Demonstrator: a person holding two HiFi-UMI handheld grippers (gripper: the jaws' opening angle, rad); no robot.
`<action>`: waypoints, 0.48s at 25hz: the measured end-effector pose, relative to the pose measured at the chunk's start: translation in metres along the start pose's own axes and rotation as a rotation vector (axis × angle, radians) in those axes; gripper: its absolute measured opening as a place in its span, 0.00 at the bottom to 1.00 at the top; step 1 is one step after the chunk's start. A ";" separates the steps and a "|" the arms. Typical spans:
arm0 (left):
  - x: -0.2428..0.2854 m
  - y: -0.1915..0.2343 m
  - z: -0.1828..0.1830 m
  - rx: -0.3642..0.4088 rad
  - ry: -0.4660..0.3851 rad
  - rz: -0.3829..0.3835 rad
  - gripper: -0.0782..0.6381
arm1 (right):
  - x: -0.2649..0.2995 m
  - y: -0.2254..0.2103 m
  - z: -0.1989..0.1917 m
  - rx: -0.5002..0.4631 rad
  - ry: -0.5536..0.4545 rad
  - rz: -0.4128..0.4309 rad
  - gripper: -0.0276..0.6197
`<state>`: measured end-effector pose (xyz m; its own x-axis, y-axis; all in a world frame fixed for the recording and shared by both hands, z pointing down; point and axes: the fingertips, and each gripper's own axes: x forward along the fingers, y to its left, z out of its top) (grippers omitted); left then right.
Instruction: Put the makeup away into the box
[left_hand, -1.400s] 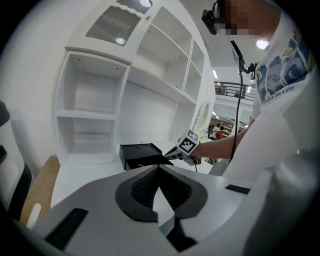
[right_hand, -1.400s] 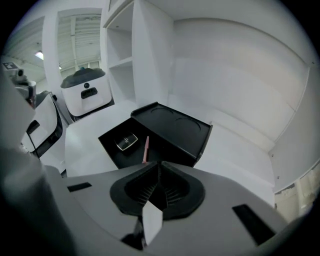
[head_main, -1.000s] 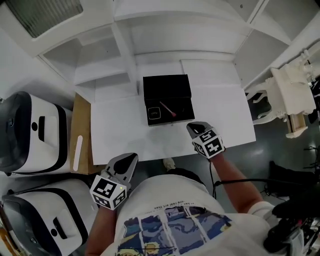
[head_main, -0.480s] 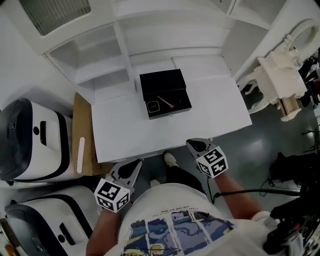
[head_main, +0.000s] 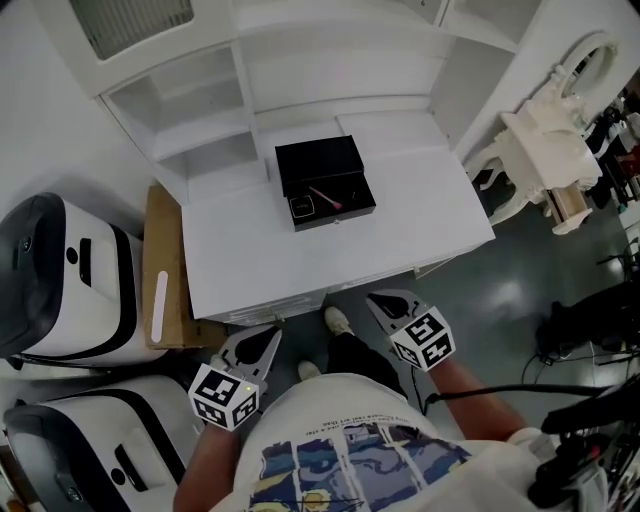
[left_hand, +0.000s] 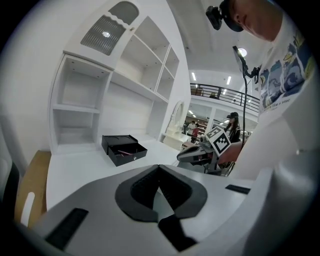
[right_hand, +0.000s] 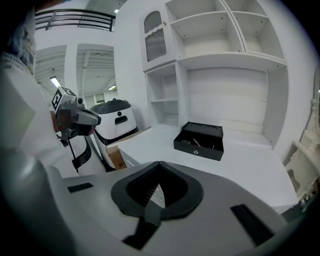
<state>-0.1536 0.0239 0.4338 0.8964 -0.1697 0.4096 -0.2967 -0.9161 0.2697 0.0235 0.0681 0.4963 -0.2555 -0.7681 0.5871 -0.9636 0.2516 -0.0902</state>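
1. The head view looks steeply down from above the person onto the white desk. The open black box lies mid-frame, well below the camera. The left gripper and right gripper sit low in frame, off the desk's front edge.
2. The left gripper view rides just behind its own jaws and faces across the desk from the front-left toward the distant box. The right gripper shows at its right.
3. The right gripper view looks likewise from the front-right, with the left gripper at its left.
4. All three views share the desk, the box and the shelving.
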 end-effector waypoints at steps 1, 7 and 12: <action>-0.003 -0.002 0.000 0.001 -0.001 0.001 0.13 | -0.001 0.002 0.001 -0.005 -0.003 0.002 0.08; -0.017 -0.003 -0.003 0.012 -0.017 0.021 0.13 | -0.005 0.014 0.009 -0.050 -0.022 0.006 0.08; -0.022 -0.004 -0.008 0.012 -0.022 0.027 0.13 | -0.004 0.022 0.014 -0.069 -0.035 0.012 0.08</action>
<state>-0.1746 0.0337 0.4306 0.8953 -0.2023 0.3968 -0.3169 -0.9153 0.2485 0.0026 0.0681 0.4811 -0.2707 -0.7847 0.5577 -0.9531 0.3000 -0.0405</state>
